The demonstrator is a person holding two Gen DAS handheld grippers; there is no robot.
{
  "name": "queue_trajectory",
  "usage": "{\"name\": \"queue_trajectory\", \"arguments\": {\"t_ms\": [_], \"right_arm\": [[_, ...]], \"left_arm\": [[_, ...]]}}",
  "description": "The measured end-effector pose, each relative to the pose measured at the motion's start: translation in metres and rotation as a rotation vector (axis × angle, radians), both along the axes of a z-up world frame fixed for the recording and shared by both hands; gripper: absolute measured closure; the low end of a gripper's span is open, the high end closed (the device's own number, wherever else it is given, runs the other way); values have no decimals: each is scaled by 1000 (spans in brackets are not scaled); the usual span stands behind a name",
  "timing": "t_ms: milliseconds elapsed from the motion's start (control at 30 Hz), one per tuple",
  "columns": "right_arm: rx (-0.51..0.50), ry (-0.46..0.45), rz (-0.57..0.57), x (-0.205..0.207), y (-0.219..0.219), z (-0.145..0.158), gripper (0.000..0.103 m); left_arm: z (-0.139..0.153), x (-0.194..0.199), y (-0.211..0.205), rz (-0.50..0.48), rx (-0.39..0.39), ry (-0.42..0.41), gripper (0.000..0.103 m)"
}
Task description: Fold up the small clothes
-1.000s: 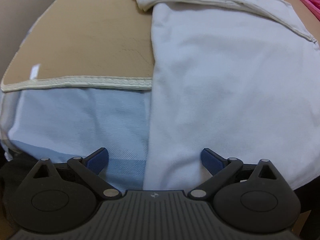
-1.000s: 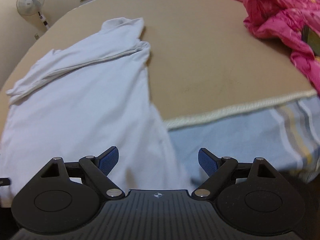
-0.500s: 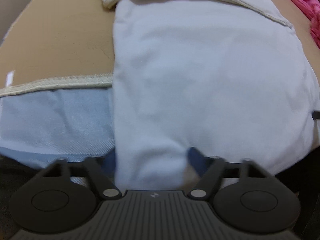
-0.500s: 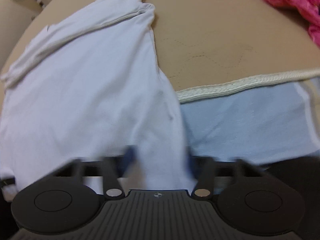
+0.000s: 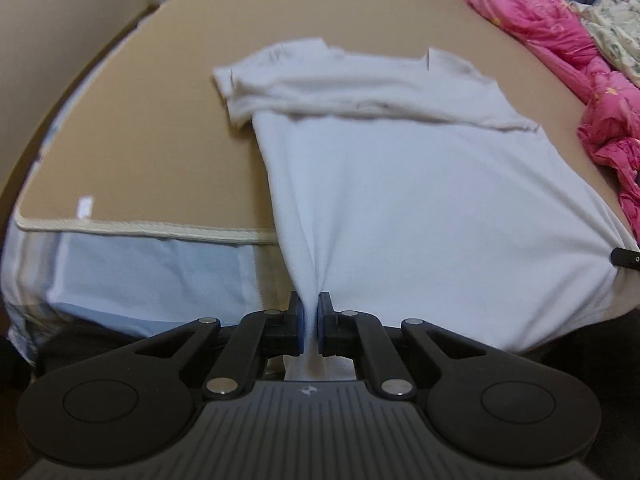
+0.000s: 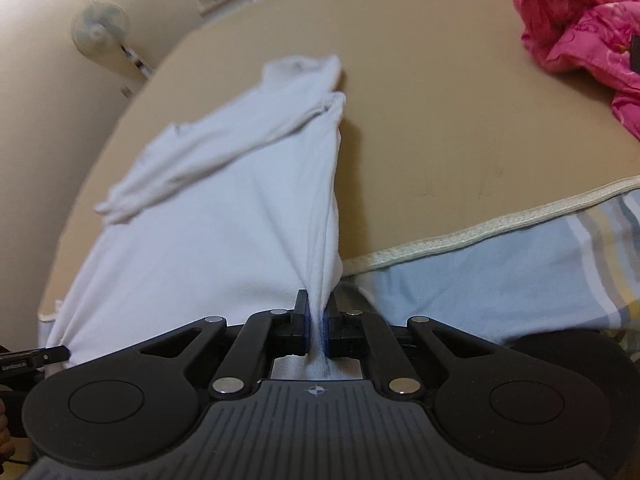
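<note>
White shirt: bottom-hem fold, both corners gripped

White shirt (image 5: 420,184): lies face-flat on the tan mat (image 5: 132,148) of a bed, sleeves already folded across the chest at the far end, hem end hanging toward the near edge over the pale blue sheet (image 5: 144,276). Cloth runs taut in creases from each near corner up to the body.

Left gripper (image 5: 311,322): jaws have just been closing, now pinching the shirt's left hem corner, fabric bunched between the blue pads.

Right gripper (image 6: 317,328): jaws likewise have just been closing, now pinching the right hem corner; its tip shows at the far right of the left wrist view.

Step in hand, as judged: carry the hem up and away to lay it over the folded sleeves.

Handling notes:
- Keep both corners level and equally apart so the hem stays straight.
- Hold light tension across the hem; slack would let the middle sag and wrinkle.
- Lift enough to clear the mat's cream edging (image 6: 500,224).
- Land the hem square to the shoulders before releasing.

Surroundings: pink quilt (image 5: 560,40) well apart at the right; fan (image 6: 100,30) by the wall.
</note>
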State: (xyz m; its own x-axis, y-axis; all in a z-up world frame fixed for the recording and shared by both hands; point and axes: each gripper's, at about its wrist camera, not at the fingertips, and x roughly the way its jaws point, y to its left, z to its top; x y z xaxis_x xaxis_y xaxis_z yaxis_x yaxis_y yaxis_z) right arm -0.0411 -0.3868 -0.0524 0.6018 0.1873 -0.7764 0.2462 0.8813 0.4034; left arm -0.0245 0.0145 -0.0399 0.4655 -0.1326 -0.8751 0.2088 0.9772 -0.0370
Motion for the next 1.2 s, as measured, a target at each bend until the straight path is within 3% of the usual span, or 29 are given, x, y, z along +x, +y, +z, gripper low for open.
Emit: {"name": "queue_trajectory", "arguments": {"t_ms": [167, 367, 467, 667, 900, 1000, 1067, 1100, 1133, 1167, 1200], "right_arm": [[49, -28, 4, -40, 0, 21, 98], [104, -7, 0, -79, 8, 24, 98], [106, 44, -6, -77, 10, 15, 98], [107, 94, 25, -41, 10, 17, 98], [161, 166, -3, 38, -2, 6, 98], [186, 148, -15, 102, -15, 15, 98], [201, 139, -74, 153, -30, 17, 97], [208, 151, -131, 186, -38, 14, 93], [209, 160, -169, 212, -45, 9, 90], [200, 164, -197, 233, -51, 3, 75], [192, 177, -232, 246, -57, -2, 53]], "left_arm": [[17, -30, 14, -19, 7, 12, 97], [2, -60, 31, 9, 10, 103, 97], [-10, -52, 36, 36, 10, 145, 97], [-3, -22, 35, 44, -26, 183, 97], [-18, 89, 25, 97, -8, 320, 97], [-5, 172, 27, 136, -15, 299, 96], [-7, 238, 36, 257, -56, 315, 88], [-8, 264, 41, 312, -59, 301, 83], [-8, 291, 46, 371, -40, 275, 68], [-7, 307, 52, 425, -31, 256, 55], [-5, 319, 60, 472, -51, 230, 52]]}}
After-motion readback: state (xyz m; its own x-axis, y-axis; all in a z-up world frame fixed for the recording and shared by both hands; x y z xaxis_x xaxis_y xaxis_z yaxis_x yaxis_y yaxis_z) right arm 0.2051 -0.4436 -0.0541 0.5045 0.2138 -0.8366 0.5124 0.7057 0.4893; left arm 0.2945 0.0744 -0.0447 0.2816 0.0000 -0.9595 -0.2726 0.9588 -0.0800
